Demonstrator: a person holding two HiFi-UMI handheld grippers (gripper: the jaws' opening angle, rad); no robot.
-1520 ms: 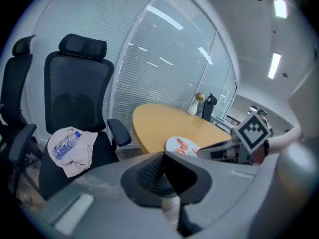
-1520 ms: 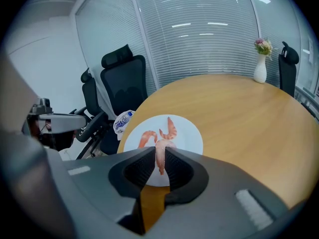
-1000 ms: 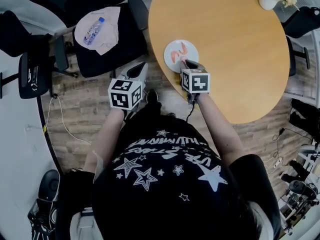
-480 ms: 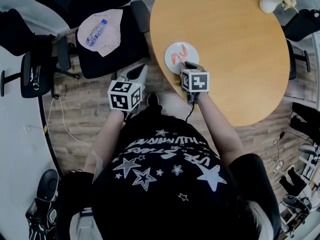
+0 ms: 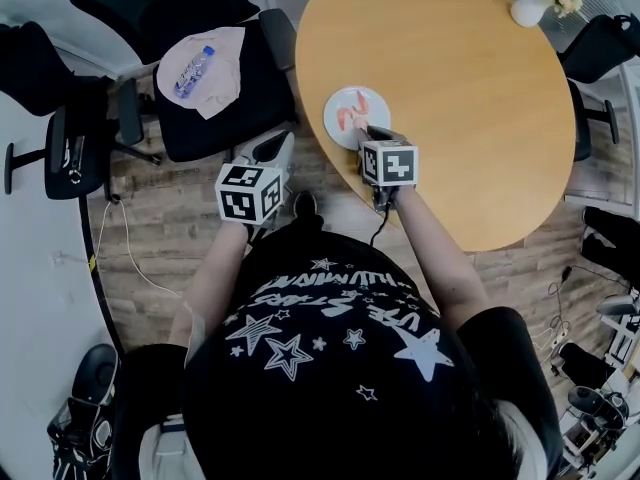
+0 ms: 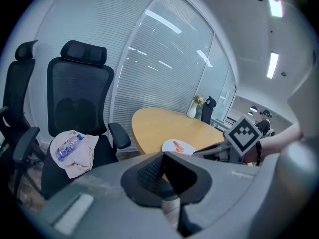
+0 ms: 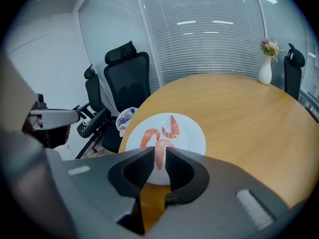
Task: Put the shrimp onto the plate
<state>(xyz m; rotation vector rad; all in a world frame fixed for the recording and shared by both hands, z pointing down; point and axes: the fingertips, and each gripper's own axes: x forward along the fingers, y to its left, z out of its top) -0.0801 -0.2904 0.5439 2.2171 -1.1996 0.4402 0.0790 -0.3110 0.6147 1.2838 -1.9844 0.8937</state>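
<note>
Far left, an office chair (image 5: 215, 88) carries a crumpled cloth (image 5: 222, 63) with a water bottle (image 5: 192, 64) lying on it, well apart from the action. Next along, the left gripper (image 5: 272, 153) hangs off the edge of the table (image 5: 460, 98), above the wooden floor. Its jaws are drawn together with nothing between them. My read is it's parked out of the way, because this job needs only one tool.

On to the white plate (image 7: 192, 138), sitting close to the table's near edge, within easy reach. Two shrimp (image 7: 149, 135) already lie on it, side by side but not touching.

And here's the working side. The right gripper (image 7: 160, 163) is poised over the plate's near rim, jaws pinched tight on a third shrimp (image 7: 160, 152). The curled end pokes out past the tips, right over the white surface. That narrow pinch looks like the way to stop a slippery thing from sliding free. It appears to be the placing step. Opening low over the bare near part should land it beside the others.

Far right, a vase of flowers (image 5: 527, 10) stands clear at the table's far edge.
</note>
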